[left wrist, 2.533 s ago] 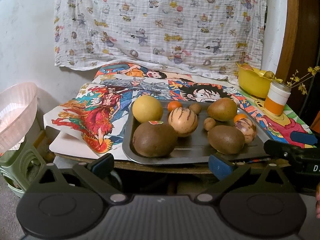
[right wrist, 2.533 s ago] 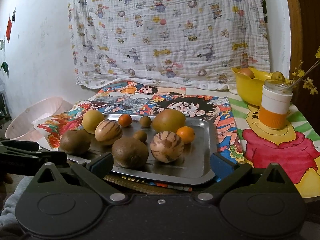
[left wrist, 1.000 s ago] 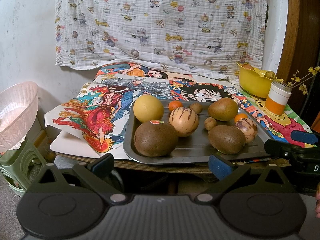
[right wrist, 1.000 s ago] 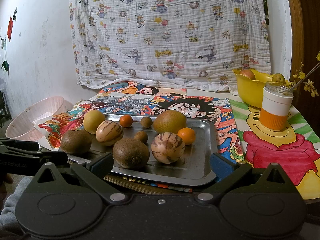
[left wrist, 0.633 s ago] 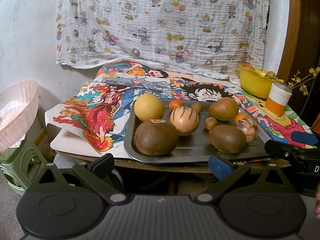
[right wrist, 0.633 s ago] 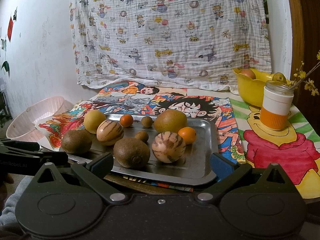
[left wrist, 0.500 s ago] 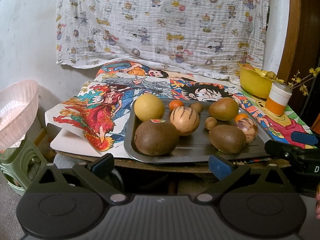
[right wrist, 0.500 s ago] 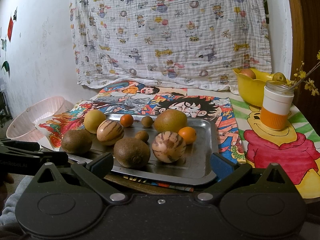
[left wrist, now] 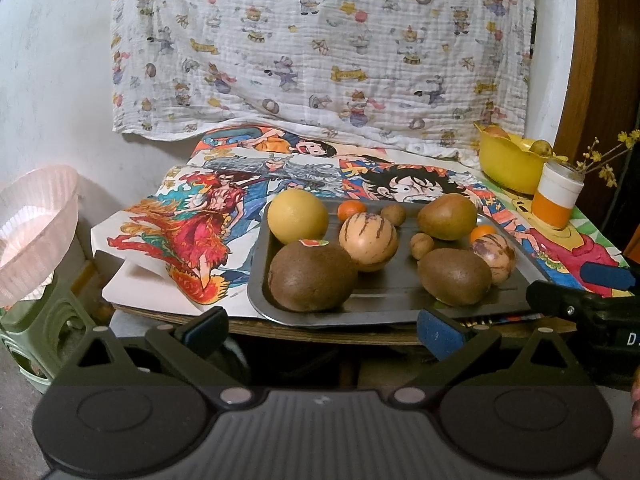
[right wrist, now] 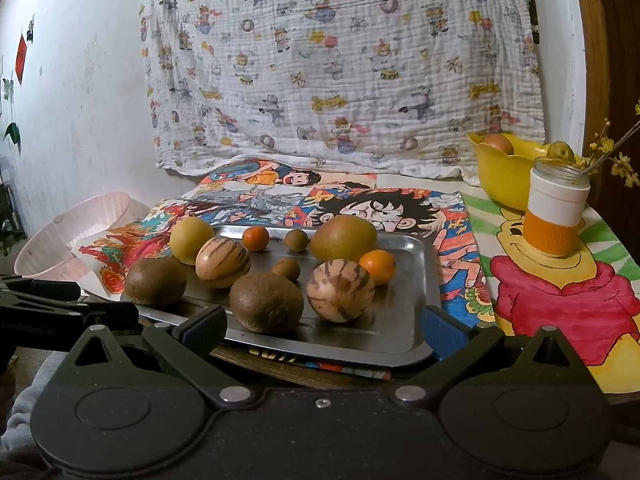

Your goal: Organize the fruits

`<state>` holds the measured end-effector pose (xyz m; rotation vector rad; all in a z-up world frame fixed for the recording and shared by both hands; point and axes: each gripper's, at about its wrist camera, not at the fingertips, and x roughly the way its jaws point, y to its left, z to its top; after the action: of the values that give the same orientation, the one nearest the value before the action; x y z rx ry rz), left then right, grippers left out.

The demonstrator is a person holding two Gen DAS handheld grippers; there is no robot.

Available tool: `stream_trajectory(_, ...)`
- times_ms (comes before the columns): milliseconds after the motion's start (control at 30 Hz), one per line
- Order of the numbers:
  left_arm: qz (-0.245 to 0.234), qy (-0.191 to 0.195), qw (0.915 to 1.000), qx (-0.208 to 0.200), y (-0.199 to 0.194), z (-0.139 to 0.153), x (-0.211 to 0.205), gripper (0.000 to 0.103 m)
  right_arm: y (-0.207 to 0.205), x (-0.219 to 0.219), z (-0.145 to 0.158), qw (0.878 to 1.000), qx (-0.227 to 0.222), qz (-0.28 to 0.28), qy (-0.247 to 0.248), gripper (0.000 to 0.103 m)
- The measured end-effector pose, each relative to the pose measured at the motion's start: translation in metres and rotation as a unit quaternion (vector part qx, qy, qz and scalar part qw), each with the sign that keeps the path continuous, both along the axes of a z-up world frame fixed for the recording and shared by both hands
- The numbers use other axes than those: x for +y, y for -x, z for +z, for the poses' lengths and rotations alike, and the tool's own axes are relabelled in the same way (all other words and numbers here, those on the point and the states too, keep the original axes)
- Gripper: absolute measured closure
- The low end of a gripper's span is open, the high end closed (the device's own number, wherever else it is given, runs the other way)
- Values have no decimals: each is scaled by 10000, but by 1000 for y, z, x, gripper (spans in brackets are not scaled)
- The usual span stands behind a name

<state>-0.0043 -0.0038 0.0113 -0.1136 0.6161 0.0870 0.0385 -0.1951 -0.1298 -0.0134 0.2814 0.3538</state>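
Left wrist view: the left gripper [left wrist: 322, 328] hangs with fingers spread wide and empty, short of the table edge. The tray [left wrist: 384, 308] of fruit lies just beyond the fingertips, a brown fruit [left wrist: 312, 276] ahead of the left finger [left wrist: 206, 326], another [left wrist: 454, 276] ahead of the right one.

Right wrist view: the right gripper [right wrist: 324, 328] is likewise spread and empty, the tray [right wrist: 416, 280] between and beyond its fingers. A brown fruit [right wrist: 266, 303] and a striped melon [right wrist: 340, 290] sit nearest; a yellow bowl [right wrist: 504, 176] stands far right
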Motion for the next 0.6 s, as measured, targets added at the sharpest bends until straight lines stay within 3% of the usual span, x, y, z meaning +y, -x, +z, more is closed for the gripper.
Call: stream_trajectory(600, 80, 161, 9998, 34, 0, -1, 3, 1, 0, 1, 0, 10000, 10, 9, 7, 1)
